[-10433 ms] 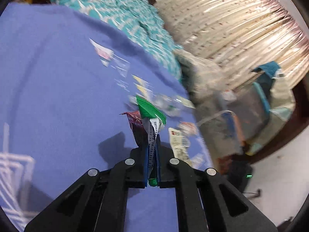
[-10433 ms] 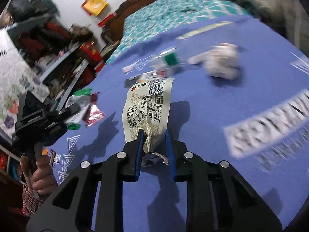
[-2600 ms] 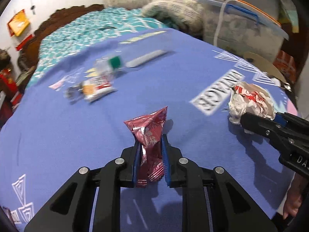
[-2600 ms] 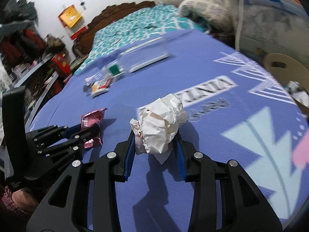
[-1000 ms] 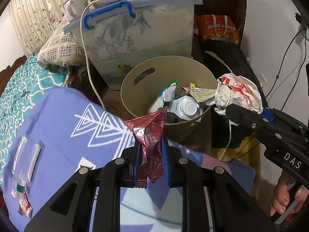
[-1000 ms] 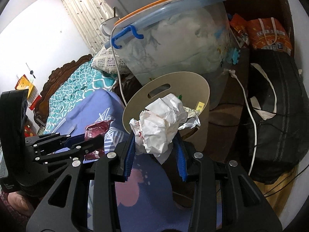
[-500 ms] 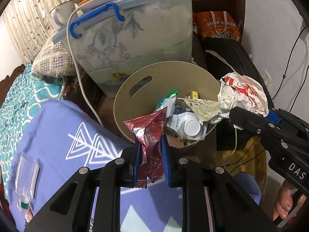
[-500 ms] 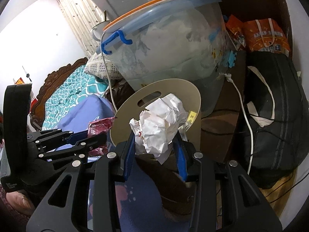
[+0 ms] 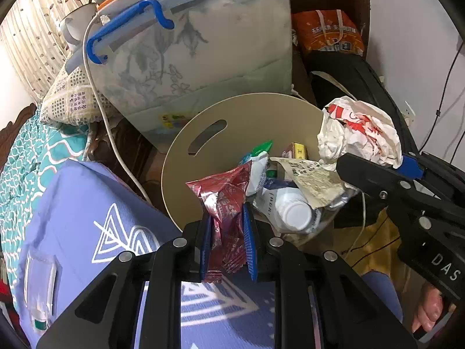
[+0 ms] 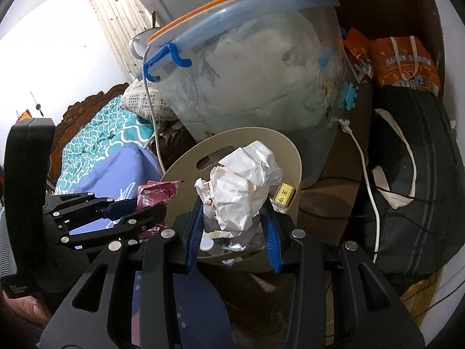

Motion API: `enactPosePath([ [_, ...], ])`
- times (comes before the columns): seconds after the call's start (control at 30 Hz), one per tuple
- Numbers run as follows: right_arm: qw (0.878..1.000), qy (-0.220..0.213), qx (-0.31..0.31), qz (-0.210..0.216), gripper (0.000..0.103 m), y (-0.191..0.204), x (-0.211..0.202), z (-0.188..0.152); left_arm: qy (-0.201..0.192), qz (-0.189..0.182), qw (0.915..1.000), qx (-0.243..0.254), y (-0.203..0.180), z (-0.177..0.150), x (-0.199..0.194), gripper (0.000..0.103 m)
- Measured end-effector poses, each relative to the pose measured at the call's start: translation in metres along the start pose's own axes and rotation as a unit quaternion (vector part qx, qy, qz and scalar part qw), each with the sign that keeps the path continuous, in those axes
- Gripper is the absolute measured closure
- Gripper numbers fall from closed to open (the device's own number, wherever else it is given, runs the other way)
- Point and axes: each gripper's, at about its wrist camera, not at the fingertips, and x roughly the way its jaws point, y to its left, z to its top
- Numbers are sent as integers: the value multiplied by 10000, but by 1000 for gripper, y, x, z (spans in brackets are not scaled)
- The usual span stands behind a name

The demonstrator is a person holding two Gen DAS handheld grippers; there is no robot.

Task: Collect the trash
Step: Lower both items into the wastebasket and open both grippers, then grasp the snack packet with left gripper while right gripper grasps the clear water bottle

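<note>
Wrapper [image 9: 225, 200], paper [image 10: 242, 190] now over bin [image 9: 186, 174]

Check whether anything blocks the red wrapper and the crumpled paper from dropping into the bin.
Nothing visible does. The red wrapper and crumpled paper hang at the beige bin, whose mouth is open, though already partly filled with a white bottle and wrappers.

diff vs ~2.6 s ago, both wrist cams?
Both grippers have swung from over the blue bedspread to the beige bin, which now sits under their loads. Unchanged: left gripper clamps the red foil wrapper, right gripper the crumpled white paper; nothing dropped yet.
</note>
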Motion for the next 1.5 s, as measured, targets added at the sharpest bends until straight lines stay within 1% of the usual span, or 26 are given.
enactPosePath([
  [0.1,9999,114,-38,28,62,0,13,3,91,-42,9999,-131,8,3,10,84],
  [0.13,9998,157,-71,22,59,0,18,5,97,-106,9997,-173,11,5,11,84],
  [0.17,9997,197,-107,-5,55,1,23,7,87,-227,9994,-239,14,7,13,80],
  [0.23,9995,252,-194,-26,42,1,33,12,30,-765,9959,-481,26,15,18,63],
  [0.27,9995,262,-164,-61,36,-1,36,14,16,-897,9940,-619,33,17,20,56],
  [0.3,9996,272,-98,-67,36,-4,36,16,28,-1040,9917,-749,41,20,23,51],
  [0.37,9998,211,41,-14,36,-8,30,19,70,-1232,9873,-1000,56,24,22,50],
  [0.5,9998,-92,182,-14,36,-12,1,19,-219,-1225,9837,-1296,78,20,-5,50],
  [0.6,9993,-125,354,30,37,-14,-14,13,-401,-1200,9806,-1495,96,5,-29,50],
  [0.7,9991,-78,396,105,38,-7,-20,3,-507,-1013,9801,-1632,114,-21,-49,50],
  [0.8,9994,-42,288,205,39,9,-21,-1,-477,-759,9792,-1818,136,-57,-64,50],
  [0.9,9993,26,128,363,41,36,-19,2,-380,-502,9753,-2115,166,-102,-77,50],
  [0.97,9988,86,-21,492,41,57,-14,4,-335,-316,9708,-2354,191,-133,-88,50],
  [1.07,9970,206,-277,696,41,94,-8,3,-285,264,9614,-2724,236,-190,-111,50],
  [1.1,9960,262,-356,778,41,107,-5,2,-274,411,9583,-2813,249,-203,-116,49],
  [1.13,9945,349,-430,893,41,123,-1,0,-255,606,9532,-2952,266,-222,-124,47],
  [1.17,9926,454,-487,1020,41,137,3,-3,-235,758,9482,-3077,280,-237,-130,39],
  [1.2,9901,581,-553,1155,41,152,9,-6,-184,998,9396,-3270,301,-258,-137,32],
  [1.23,9869,725,-630,1296,41,172,15,-10,-134,1104,9348,-3372,314,-270,-139,28],
  [1.27,9837,851,-695,1425,41,189,21,-15,-58,1185,9292,-3501,331,-283,-140,19],
  [1.3,9795,1001,-747,1584,41,208,28,-21,-27,1220,9252,-3593,341,-291,-140,12],
  [1.33,9735,1199,-775,1788,40,230,37,-28,7,1216,9193,-3742,353,-302,-139,9],
  [1.37,9679,1364,-779,1961,40,250,44,-36,67,1123,9129,-3923,367,-310,-132,9],
  [1.4,9623,1532,-750,2120,39,272,54,-43,124,1014,9094,-4031,373,-312,-127,9],
  [1.43,9565,1706,-691,2265,35,294,63,-52,200,819,9051,-4168,380,-316,-117,9],
  [1.5,9413,2137,-487,2568,30,335,86,-69,272,624,9030,-4242,383,-319,-103,10],
])
